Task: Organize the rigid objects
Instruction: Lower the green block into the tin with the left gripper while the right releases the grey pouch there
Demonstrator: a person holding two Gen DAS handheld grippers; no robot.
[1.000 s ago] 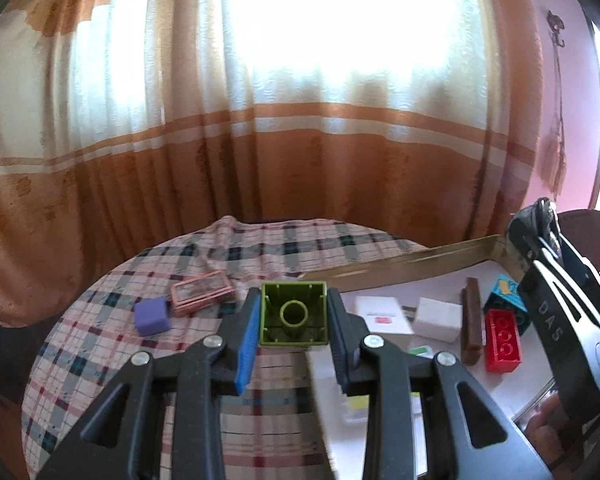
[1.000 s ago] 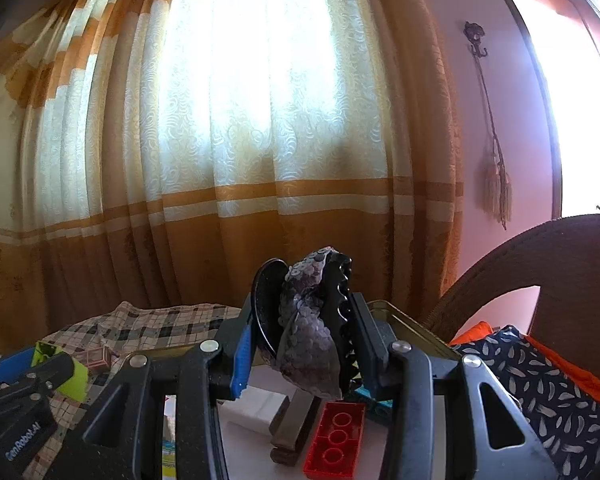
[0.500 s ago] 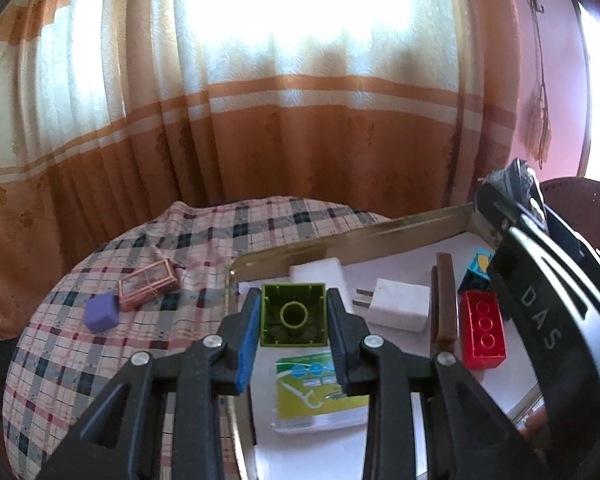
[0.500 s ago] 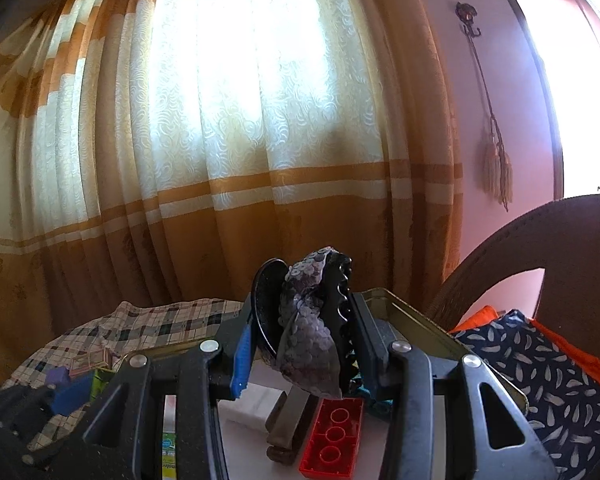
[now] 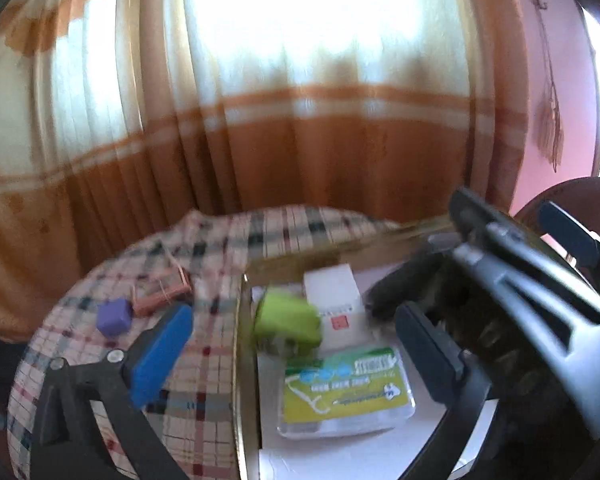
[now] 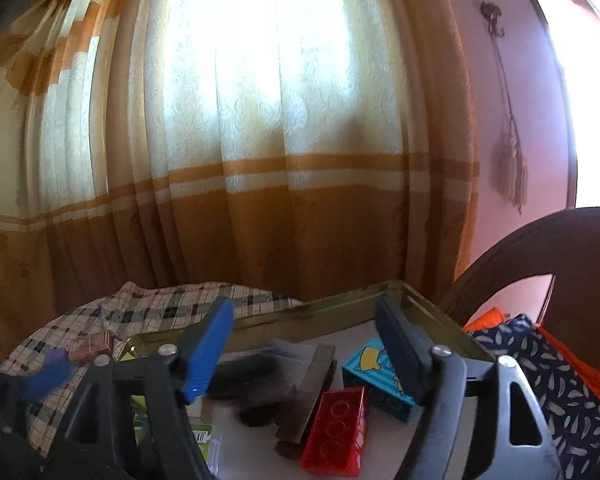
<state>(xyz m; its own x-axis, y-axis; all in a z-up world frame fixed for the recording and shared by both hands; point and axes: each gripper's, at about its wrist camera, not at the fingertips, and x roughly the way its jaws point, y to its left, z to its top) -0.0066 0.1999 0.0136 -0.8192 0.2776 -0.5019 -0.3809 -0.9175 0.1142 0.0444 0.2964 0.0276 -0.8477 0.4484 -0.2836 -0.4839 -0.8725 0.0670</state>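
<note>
My left gripper (image 5: 296,354) is open. The green brick (image 5: 287,326) is blurred between its jaws, free of them, over the left end of the metal tray (image 5: 238,380). My right gripper (image 6: 304,354) is open too. The dark hair clip (image 6: 252,376) is a blurred smear on the tray's white floor (image 6: 392,446) below it; it also shows in the left wrist view (image 5: 404,284). A red brick (image 6: 336,430), a teal block (image 6: 380,372) and a brown bar (image 6: 308,388) lie in the tray.
A white box (image 5: 334,304) and a green-labelled clear case (image 5: 346,392) lie in the tray. On the checked tablecloth (image 5: 204,380) left of it are a purple cube (image 5: 114,316) and a pink rectangular piece (image 5: 162,292). A chair with a patterned cushion (image 6: 560,384) stands right.
Both grippers have opened. The green brick has left the left gripper and dropped toward the tray; the hair clip has left the right gripper and lies in the tray.
</note>
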